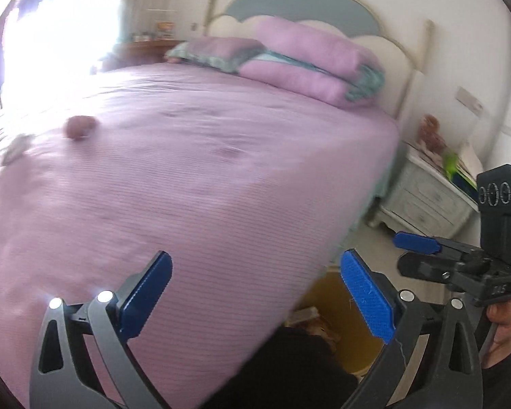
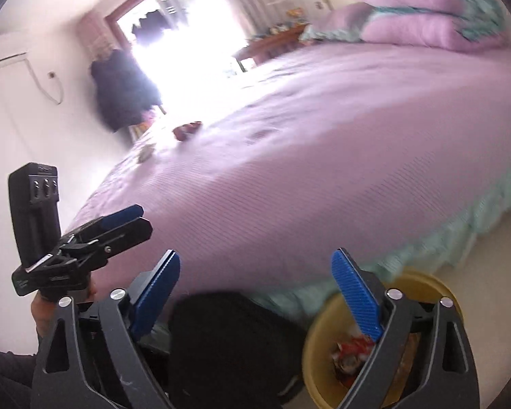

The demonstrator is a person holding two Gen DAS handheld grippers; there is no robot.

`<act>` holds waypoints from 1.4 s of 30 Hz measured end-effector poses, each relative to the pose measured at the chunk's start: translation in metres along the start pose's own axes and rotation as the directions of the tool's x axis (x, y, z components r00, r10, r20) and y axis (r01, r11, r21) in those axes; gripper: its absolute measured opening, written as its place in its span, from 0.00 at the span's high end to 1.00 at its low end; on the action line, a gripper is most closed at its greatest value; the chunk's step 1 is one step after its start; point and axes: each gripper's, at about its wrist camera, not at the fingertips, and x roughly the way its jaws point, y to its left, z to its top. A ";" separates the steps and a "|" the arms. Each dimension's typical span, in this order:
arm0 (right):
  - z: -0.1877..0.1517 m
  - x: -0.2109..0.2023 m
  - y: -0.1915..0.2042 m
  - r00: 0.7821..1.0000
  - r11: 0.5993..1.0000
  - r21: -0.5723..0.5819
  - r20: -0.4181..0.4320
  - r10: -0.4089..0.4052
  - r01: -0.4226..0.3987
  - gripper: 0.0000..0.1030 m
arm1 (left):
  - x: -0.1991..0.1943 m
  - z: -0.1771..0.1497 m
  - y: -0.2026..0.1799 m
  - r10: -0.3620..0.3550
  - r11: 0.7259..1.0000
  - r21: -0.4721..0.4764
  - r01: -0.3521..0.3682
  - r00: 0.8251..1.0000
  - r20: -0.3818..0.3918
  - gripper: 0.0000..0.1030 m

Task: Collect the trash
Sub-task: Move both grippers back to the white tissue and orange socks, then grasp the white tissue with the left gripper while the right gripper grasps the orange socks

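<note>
On the purple bed sheet [image 1: 221, 170] lie a crumpled reddish piece of trash [image 1: 80, 127] [image 2: 187, 129] and a small pale scrap [image 1: 17, 148] [image 2: 145, 153], both far from the grippers. A yellow bin [image 2: 436, 283] [image 1: 340, 310] stands on the floor by the bed's edge, with a red wrapper [image 2: 352, 346] in it. My left gripper [image 1: 255, 262] is open and holds nothing, over the bed's near edge. My right gripper [image 2: 255, 259] is also open and holds nothing, just left of the bin. Each gripper shows at the side of the other's view.
Purple pillows [image 1: 306, 58] are stacked at the headboard. A pale nightstand [image 1: 426, 201] with clutter stands right of the bed. A dark garment [image 2: 122, 92] hangs by the bright window. The person's dark-clothed leg [image 2: 228, 341] is between the grippers and the bin.
</note>
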 end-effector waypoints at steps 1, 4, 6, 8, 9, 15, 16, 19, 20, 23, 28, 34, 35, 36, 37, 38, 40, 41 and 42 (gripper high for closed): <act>0.005 0.005 0.006 1.000 1.000 -0.011 0.001 0.013 -0.013 0.13 | -0.006 0.001 0.010 0.019 1.000 -0.017 -0.019 1.000 0.013 0.04; 0.018 0.020 0.023 1.000 0.999 -0.044 0.011 0.023 -0.023 0.09 | -0.020 0.006 0.036 0.072 0.995 -0.065 -0.069 0.996 0.044 0.04; 0.028 0.031 0.038 0.999 0.997 -0.078 0.027 0.025 -0.023 0.08 | -0.027 0.008 0.054 0.114 0.989 -0.099 -0.108 0.992 0.055 0.04; 0.038 0.041 0.054 0.997 0.992 -0.125 0.062 0.040 -0.032 0.08 | -0.033 0.012 0.074 0.161 0.979 -0.133 -0.152 0.985 0.062 0.04; 0.043 0.046 0.060 0.997 0.989 -0.143 0.074 0.039 -0.028 0.08 | -0.035 0.013 0.083 0.186 0.974 -0.147 -0.175 0.981 0.063 0.04; 0.076 0.089 0.102 0.992 0.968 -0.231 0.058 0.113 -0.097 0.08 | -0.048 0.030 0.140 0.332 0.925 -0.219 -0.311 0.941 0.064 0.04; 0.082 0.100 0.111 0.990 0.963 -0.236 0.026 0.142 -0.132 0.08 | -0.050 0.032 0.148 0.343 0.920 -0.226 -0.321 0.937 0.062 0.04; 0.097 0.128 0.139 0.981 0.941 -0.280 -0.035 0.188 -0.190 0.08 | -0.051 0.045 0.170 0.385 0.901 -0.238 -0.362 0.921 0.057 0.04; 0.102 0.138 0.149 0.987 0.938 -0.308 -0.037 0.156 -0.160 0.08 | -0.052 0.048 0.177 0.396 0.897 -0.239 -0.372 0.917 0.058 0.04; 0.110 0.156 0.168 0.992 0.923 -0.365 -0.040 0.117 -0.123 0.08 | -0.048 0.061 0.198 0.417 0.887 -0.241 -0.395 0.908 0.047 0.04; 0.134 0.196 0.180 0.997 0.918 -0.389 -0.003 0.081 -0.076 0.08 | -0.040 0.079 0.223 0.433 0.879 -0.236 -0.414 0.901 0.033 0.04; 0.167 0.260 0.179 0.999 0.934 -0.355 -0.030 0.036 -0.045 0.09 | -0.024 0.101 0.264 0.455 0.865 -0.245 -0.437 0.890 0.018 0.04; 0.171 0.270 0.179 0.999 0.936 -0.350 -0.043 0.033 -0.046 0.09 | -0.020 0.106 0.273 0.466 0.859 -0.246 -0.449 0.884 0.013 0.04; 0.176 0.282 0.180 0.998 0.937 -0.345 -0.061 0.029 -0.048 0.09 | -0.017 0.109 0.279 0.476 0.853 -0.246 -0.460 0.879 0.009 0.04; 0.180 0.293 0.180 0.997 0.938 -0.344 -0.071 0.018 -0.041 0.09 | -0.013 0.112 0.287 0.488 0.846 -0.247 -0.473 0.873 0.003 0.04; 0.181 0.300 0.180 0.997 0.938 -0.345 -0.077 0.008 -0.034 0.09 | -0.010 0.113 0.291 0.491 0.844 -0.246 -0.477 0.871 -0.005 0.04; 0.186 0.320 0.181 0.995 0.939 -0.345 -0.093 -0.027 -0.006 0.13 | -0.004 0.114 0.303 0.494 0.838 -0.252 -0.484 0.869 -0.023 0.04; 0.189 0.331 0.181 0.993 0.940 -0.342 -0.108 -0.044 0.004 0.13 | -0.002 0.113 0.307 0.493 0.837 -0.260 -0.482 0.869 -0.025 0.04; 0.192 0.343 0.181 0.991 0.940 -0.340 -0.124 -0.056 0.011 0.15 | -0.001 0.112 0.311 0.489 0.836 -0.269 -0.478 0.872 -0.030 0.04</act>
